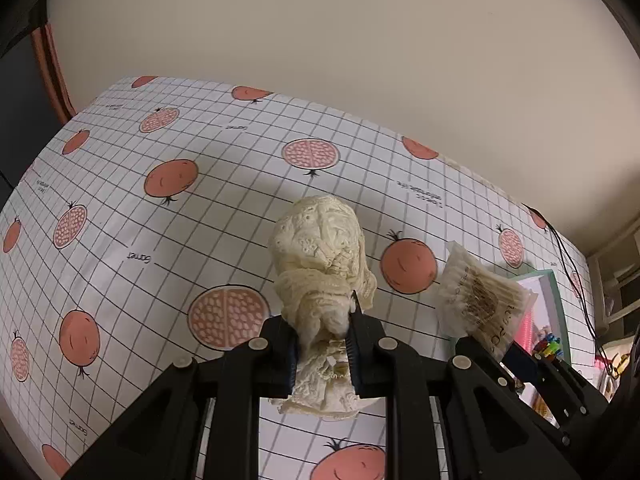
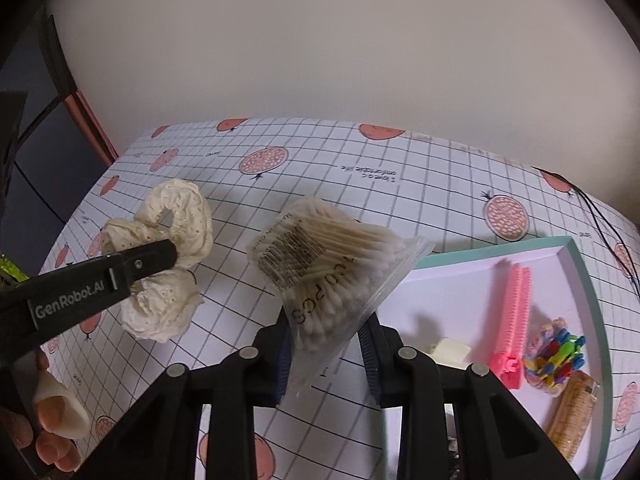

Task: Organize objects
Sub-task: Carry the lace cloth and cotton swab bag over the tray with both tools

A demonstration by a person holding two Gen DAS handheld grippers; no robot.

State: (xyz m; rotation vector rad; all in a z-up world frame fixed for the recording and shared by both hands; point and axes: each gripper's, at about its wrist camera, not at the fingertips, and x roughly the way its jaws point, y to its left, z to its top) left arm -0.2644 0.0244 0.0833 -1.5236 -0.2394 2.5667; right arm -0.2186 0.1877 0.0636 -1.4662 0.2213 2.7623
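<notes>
A cream lace scrunchie (image 1: 320, 248) is held above the table, and my left gripper (image 1: 322, 332) is shut on its lower folds. From the right wrist view the same scrunchie (image 2: 176, 216) hangs at the left around the left gripper (image 2: 168, 256). A clear bag of cotton swabs (image 2: 320, 264) sticks up between the jaws of my right gripper (image 2: 326, 332), which is shut on the bag's lower part. In the left wrist view that bag (image 1: 476, 296) and the right gripper (image 1: 492, 344) sit just right of the scrunchie.
The table wears a grid cloth with pomegranate prints (image 1: 160, 240). A teal-rimmed tray (image 2: 584, 280) at the right holds a pink comb (image 2: 514, 316), coloured clips (image 2: 556, 356), a woven piece (image 2: 574, 412) and a white block (image 2: 450, 352). A black cable (image 2: 600, 216) runs behind it. A hand (image 2: 56, 420) shows at lower left.
</notes>
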